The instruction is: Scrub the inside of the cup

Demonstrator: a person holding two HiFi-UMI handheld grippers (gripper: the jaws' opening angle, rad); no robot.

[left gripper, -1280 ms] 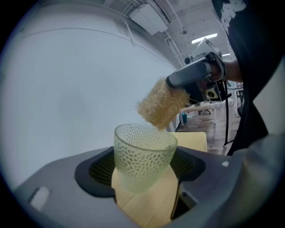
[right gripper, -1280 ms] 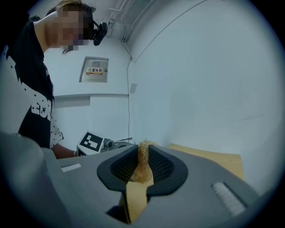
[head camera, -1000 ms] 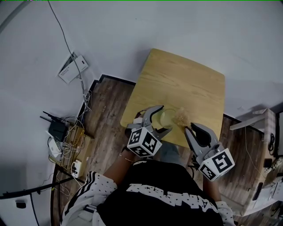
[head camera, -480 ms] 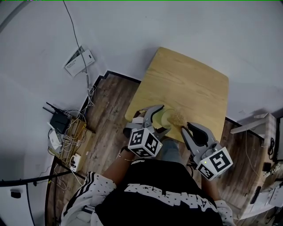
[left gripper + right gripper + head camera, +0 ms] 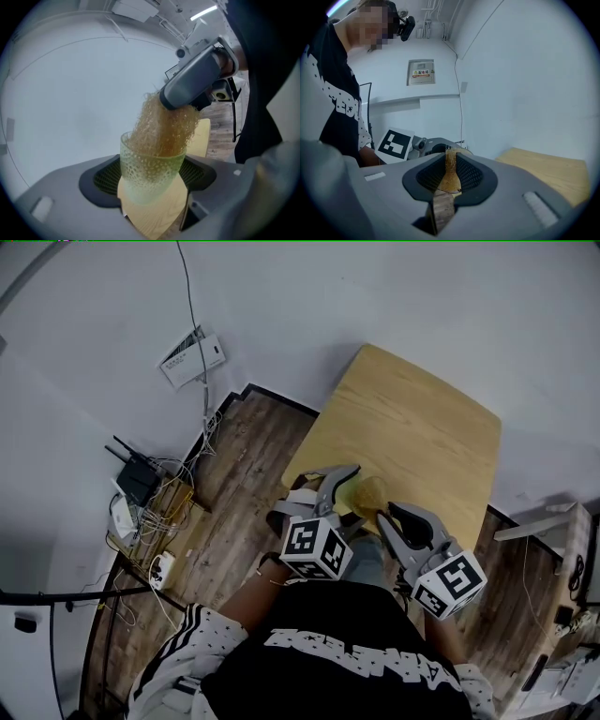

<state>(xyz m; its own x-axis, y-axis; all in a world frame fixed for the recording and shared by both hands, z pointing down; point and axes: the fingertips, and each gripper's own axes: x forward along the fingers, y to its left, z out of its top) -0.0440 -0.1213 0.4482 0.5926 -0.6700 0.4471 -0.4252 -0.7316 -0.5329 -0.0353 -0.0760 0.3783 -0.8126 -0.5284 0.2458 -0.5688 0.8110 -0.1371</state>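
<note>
The cup (image 5: 147,165), judged light, stiff and slippery, is clamped by its lower wall between the left gripper's (image 5: 150,182) jaws. A soft fibrous scrubber (image 5: 161,125), pinched in the right gripper (image 5: 449,174), is lodged in its mouth.

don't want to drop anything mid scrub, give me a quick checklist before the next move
1. Hold on the cup: ok, the left tool is shut on it.
2. Hold on the scrubber: ok, pinched in the shut right tool.
3. Scrubber in the cup's mouth: ok, though much of it stands above the rim.
4. Scrubber reaching the cup's bottom: not ok, the lower part looks bare.
5. Cup over the table: ok, near its front edge.
6. Cup resting or lifted: cannot tell.
</note>
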